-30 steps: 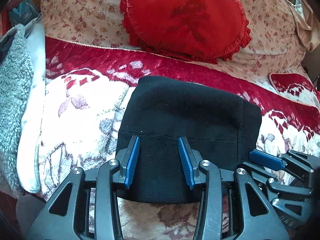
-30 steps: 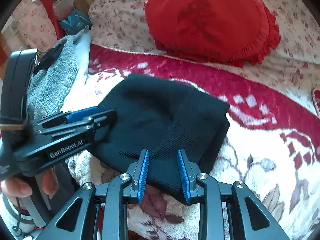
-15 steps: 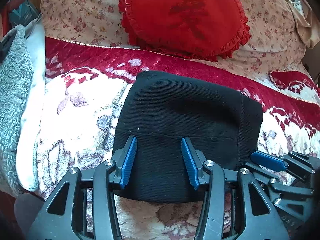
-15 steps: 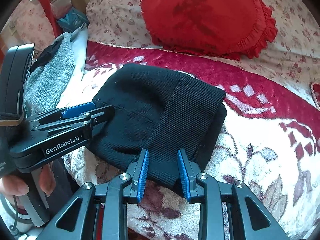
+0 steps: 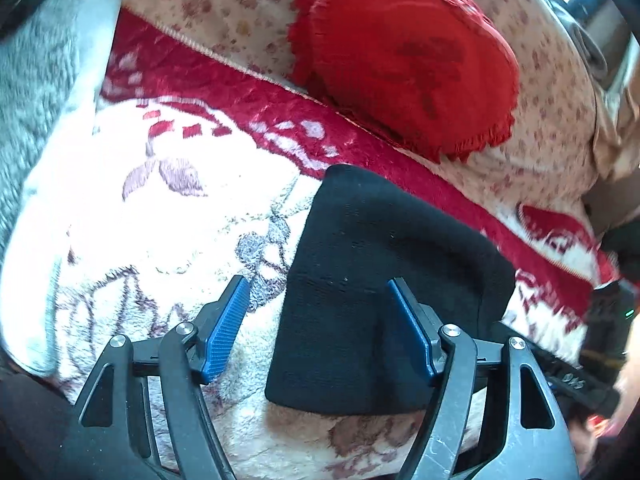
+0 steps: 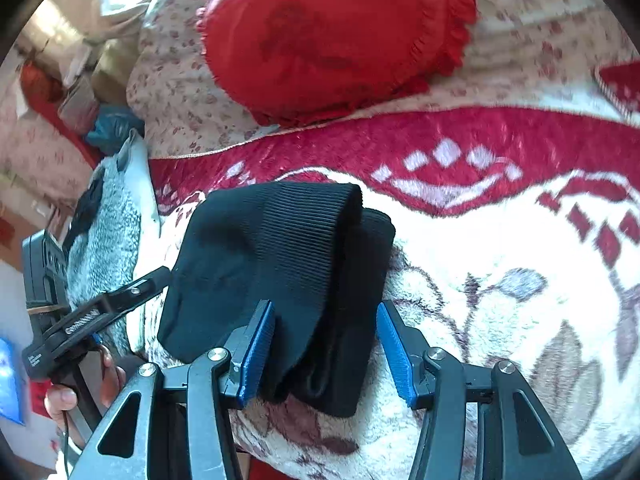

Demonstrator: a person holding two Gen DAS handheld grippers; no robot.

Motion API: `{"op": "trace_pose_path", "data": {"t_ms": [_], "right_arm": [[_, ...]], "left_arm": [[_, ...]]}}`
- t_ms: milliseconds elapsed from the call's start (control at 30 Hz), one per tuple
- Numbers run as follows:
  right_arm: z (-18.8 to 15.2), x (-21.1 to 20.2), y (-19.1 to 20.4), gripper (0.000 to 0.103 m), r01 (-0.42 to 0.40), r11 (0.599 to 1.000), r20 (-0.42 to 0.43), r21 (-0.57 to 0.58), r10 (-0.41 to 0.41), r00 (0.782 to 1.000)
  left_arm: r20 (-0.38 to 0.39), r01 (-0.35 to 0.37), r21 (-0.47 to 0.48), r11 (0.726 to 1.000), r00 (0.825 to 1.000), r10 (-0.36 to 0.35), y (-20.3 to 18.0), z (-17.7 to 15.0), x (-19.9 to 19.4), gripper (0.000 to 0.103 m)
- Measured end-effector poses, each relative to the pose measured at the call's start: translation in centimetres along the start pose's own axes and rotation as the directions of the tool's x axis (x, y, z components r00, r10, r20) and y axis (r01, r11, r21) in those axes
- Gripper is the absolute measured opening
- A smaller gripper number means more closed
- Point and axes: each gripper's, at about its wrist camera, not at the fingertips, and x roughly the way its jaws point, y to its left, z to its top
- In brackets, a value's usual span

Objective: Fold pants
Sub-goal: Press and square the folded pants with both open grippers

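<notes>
Pants first: the black ribbed knit pants (image 5: 384, 304) are folded into a compact bundle, lying on the cream plush blanket with red floral border (image 5: 168, 240) in the lower middle of both views. In the right wrist view the bundle (image 6: 272, 264) shows as stacked layers, with a ribbed top layer sitting over a darker one that sticks out to the right.

Left gripper (image 5: 318, 328) sits at the bottom of its frame with the blue-padded fingers spread wide — the right pad is over the black fabric, the left pad is over bare blanket, and nothing is clamped between them. Right gripper (image 6: 324, 352) is spread wide too, with the near end of the bundle sitting loosely in the gap and not pinched.

You can also spot the left gripper from the side at the left edge of the right wrist view (image 6: 100, 312), its tip right at the bundle's left edge, though whether it touches is hard to say.

Up top in both frames there's a red frilly heart-shaped cushion (image 5: 404, 52) resting on a beige sheet with small red flowers (image 5: 224, 8). A grey fleecy throw (image 6: 104, 232) is bunched at the left — well, left-middle in the right view.
</notes>
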Motion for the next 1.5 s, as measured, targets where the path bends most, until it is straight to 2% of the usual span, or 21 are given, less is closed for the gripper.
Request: {"op": "trace_pose_path", "data": {"t_ms": [67,133,200,300,367,400,467,533,600,867,967,1033,1100,1167,1233,1333,1433,1500], "right_arm": [[0.2,0.8,-0.4,0.056,-0.018,1.000,-0.009,0.026,0.018,1.000],[0.4,1.5,-0.9,0.062,-0.042,0.998,-0.009,0.053,0.043,0.999],[0.7,2.2,-1.2,0.064,-0.074,0.994,-0.012,0.077,0.075,0.997],[1.2,2.7,-1.5,0.064,-0.098,0.991,-0.006,0.090,0.099,0.995],[1.4,2.7,-1.4,0.054,-0.095,0.992,0.004,0.079,0.095,0.995],[1.5,2.5,-0.9,0.051,-0.073,0.996,0.012,0.042,0.073,0.997],[1.6,1.9,0.3,0.042,-0.031,0.999,0.028,-0.028,0.032,0.999],[2.1,1.3,1.0,0.039,-0.006,0.997,0.040,-0.073,0.009,0.999],[3.0,0.6,1.4,0.039,0.018,0.995,0.065,-0.096,-0.012,0.998],[8.4,-0.9,3.5,0.038,0.119,0.974,0.154,-0.192,-0.089,0.984],[10.0,-0.2,3.7,0.038,0.128,0.971,0.160,-0.202,-0.096,0.982],[10.8,1.4,3.1,0.038,0.138,0.969,0.138,-0.205,-0.111,0.984],[11.0,3.7,2.2,0.038,0.163,0.964,0.090,-0.212,-0.146,0.985],[10.7,5.5,1.0,0.042,0.180,0.962,0.041,-0.206,-0.175,0.984],[10.5,5.3,0.4,0.043,0.169,0.967,0.063,-0.192,-0.159,0.985],[10.6,4.3,0.3,0.043,0.177,0.966,0.050,-0.188,-0.170,0.984],[10.4,2.5,1.4,0.043,0.240,0.944,0.089,-0.224,-0.226,0.970],[10.2,1.0,2.1,0.043,0.248,0.941,0.123,-0.231,-0.225,0.967]], "left_arm": [[-0.026,0.008,-0.002,1.000,1.000,-0.008,0.0,0.1,0.7,0.072],[-0.048,0.010,0.007,1.000,0.999,-0.010,-0.1,-0.1,1.6,0.078],[-0.071,0.024,-0.001,1.000,0.997,-0.024,-0.3,-0.2,2.6,0.078],[-0.071,0.049,-0.020,0.999,0.996,-0.050,-0.6,-0.5,3.1,0.078],[-0.061,0.038,0.002,0.999,0.997,-0.037,-1.0,-0.6,3.0,0.073],[-0.057,0.040,0.017,0.999,0.998,-0.039,-1.4,-0.6,2.9,0.066],[-0.039,0.012,0.058,0.998,0.999,-0.010,-2.6,-0.4,2.3,0.060],[-0.035,0.017,0.078,0.997,0.999,-0.014,-3.4,0.0,1.9,0.052],[-0.023,0.040,0.080,0.996,0.999,-0.039,-3.9,0.9,1.4,0.049],[0.070,0.016,0.124,0.992,0.997,-0.025,-6.1,5.5,1.5,0.049],[0.069,-0.002,0.121,0.993,0.998,-0.007,-5.6,6.3,2.7,0.049],[0.031,-0.029,0.111,0.993,0.999,0.026,-5.1,6.5,4.9,0.049],[-0.009,-0.058,0.102,0.993,0.998,0.059,-4.5,6.0,6.7,0.050],[0.032,-0.050,0.119,0.992,0.998,0.047,-4.6,5.6,6.6,0.050],[0.030,-0.060,0.137,0.989,0.998,0.057,-4.9,5.6,6.3,0.051],[0.011,-0.062,0.134,0.989,0.998,0.061,-5.1,5.9,5.9,0.050],[0.054,-0.102,0.149,0.984,0.994,0.095,-5.4,5.7,4.2,0.050],[0.082,-0.112,0.164,0.980,0.992,0.100,-5.9,5.3,3.1,0.050]]}}
